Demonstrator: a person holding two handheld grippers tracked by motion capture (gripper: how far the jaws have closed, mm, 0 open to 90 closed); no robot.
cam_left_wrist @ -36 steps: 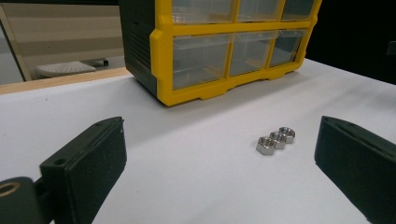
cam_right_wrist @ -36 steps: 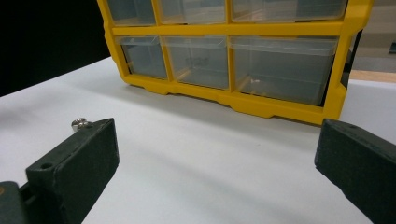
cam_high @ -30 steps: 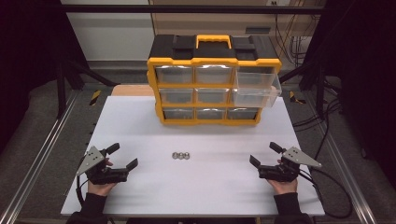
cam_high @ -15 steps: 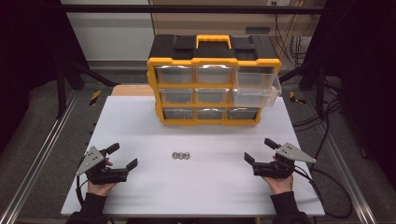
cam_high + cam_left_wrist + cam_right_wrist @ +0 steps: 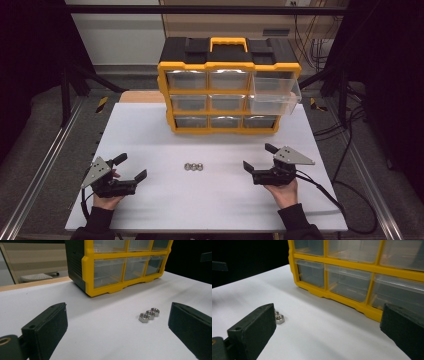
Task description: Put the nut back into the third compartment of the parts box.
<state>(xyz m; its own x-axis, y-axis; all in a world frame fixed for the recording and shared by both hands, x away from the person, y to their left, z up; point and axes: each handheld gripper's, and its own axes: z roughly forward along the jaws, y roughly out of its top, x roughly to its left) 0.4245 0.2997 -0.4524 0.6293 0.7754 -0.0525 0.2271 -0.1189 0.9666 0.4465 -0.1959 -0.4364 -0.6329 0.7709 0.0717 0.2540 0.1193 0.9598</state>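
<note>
White tabletop [image 5: 150,130]: both grippers, left [image 5: 131,169] and right [image 5: 256,156], gape empty; small touching nuts [image 5: 193,166] may scatter if nudged.

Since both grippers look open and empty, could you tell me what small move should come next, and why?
Probably ease the right gripper left toward the three nuts and lower its open jaws around the nearest one. It sits closer to them than the left gripper, nothing is held, and one drawer of the organizer already stands pulled out on that side, likely to receive them.
</note>
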